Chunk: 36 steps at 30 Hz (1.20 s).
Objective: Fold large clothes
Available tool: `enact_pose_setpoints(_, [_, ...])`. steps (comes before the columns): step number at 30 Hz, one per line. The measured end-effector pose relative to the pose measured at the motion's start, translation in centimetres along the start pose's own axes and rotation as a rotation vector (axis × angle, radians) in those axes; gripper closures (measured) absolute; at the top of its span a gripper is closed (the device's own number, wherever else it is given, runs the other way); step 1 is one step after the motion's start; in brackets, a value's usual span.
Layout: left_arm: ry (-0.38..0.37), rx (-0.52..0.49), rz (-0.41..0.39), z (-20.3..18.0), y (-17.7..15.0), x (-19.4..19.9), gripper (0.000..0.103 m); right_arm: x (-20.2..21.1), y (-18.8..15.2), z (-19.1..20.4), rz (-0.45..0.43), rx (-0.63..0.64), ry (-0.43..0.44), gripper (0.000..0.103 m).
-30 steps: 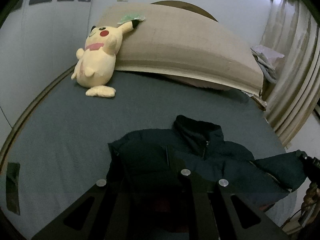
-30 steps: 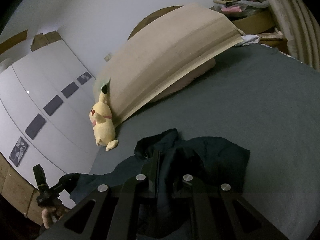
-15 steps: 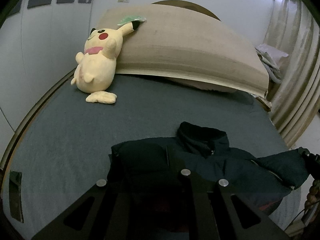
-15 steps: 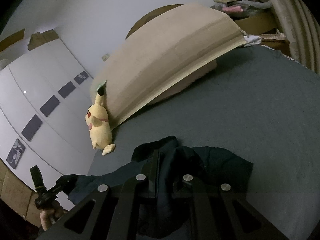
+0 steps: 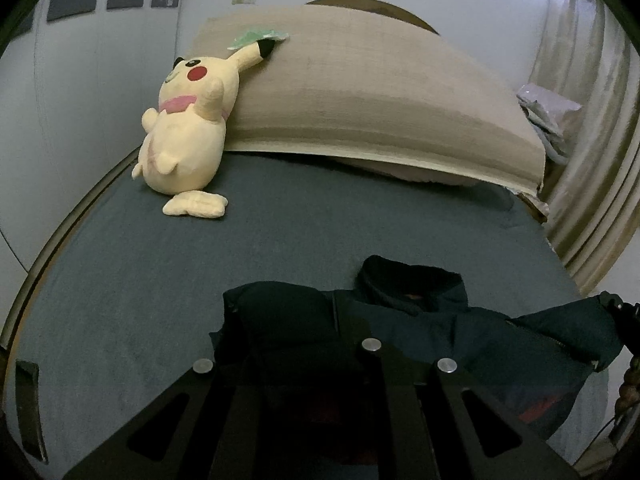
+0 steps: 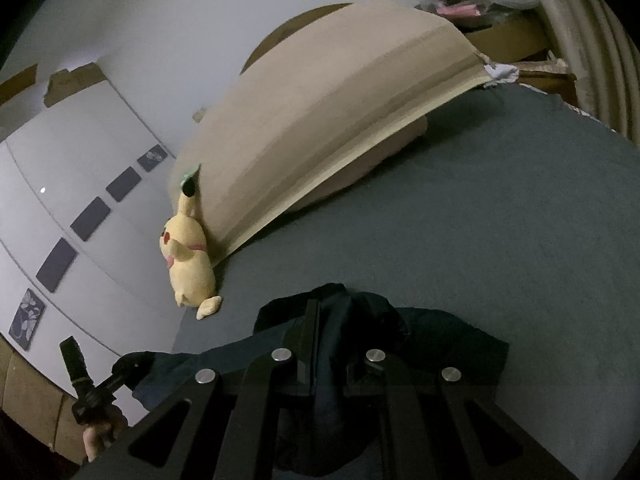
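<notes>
While both grippers sit closed on fabric, the dark jacket (image 5: 420, 320) lies at the near end of the bed (image 5: 160, 280), collar toward the headboard, stretched sideways between them. Left gripper (image 5: 352, 332): fingers clamped together on the jacket's left side; fabric bunches around the tips, which are dark and hard to separate from the cloth. Right gripper (image 6: 316, 336): fingers pinched flat against each other with jacket material around and between them, collar bunched just beyond. In the left wrist view the right gripper shows at the right edge, gripping the far sleeve end. In the right wrist view the left gripper shows at lower left with a hand (image 6: 100, 436) under it, holding the other end off the bed's edge. Yellow plush toy (image 5: 188, 128) leans on the tan headboard cushion (image 5: 380, 108), well apart from the jacket. Curtain (image 5: 592, 160) at right.
</notes>
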<state>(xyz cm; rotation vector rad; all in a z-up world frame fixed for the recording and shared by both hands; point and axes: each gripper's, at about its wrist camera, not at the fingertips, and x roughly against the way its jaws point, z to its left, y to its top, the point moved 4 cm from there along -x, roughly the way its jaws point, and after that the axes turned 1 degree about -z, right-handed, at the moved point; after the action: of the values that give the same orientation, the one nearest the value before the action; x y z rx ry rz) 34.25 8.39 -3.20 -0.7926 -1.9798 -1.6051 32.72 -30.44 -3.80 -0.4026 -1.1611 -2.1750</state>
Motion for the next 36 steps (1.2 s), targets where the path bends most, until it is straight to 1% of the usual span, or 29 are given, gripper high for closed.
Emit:
enact_pose_setpoints(8, [0.015, 0.002, 0.033, 0.4, -0.3, -2.7, 0.096, -3.2, 0.3, -1.6, 0.037, -0.024, -0.032, 0.096])
enact_pose_setpoints(19, [0.042, 0.011, 0.119, 1.2, -2.0, -7.5, 0.096, -8.1, -0.7, -4.7, 0.105, -0.073, -0.079, 0.096])
enact_pose_setpoints(27, [0.044, 0.007, 0.148, 1.4, -1.8, -8.8, 0.096, -10.0, -0.7, -5.6, 0.130, -0.088, -0.091, 0.096])
enact_pose_setpoints(31, [0.031, 0.031, 0.183, 1.9, -1.9, -9.9, 0.096, -11.1, -0.9, -6.3, 0.150, -0.107, -0.095, 0.096])
enact_pose_setpoints(36, [0.023, 0.036, 0.228, 2.2, -2.0, -11.4, 0.096, -12.7, -1.4, -7.5, 0.186, -0.136, -0.102, 0.096])
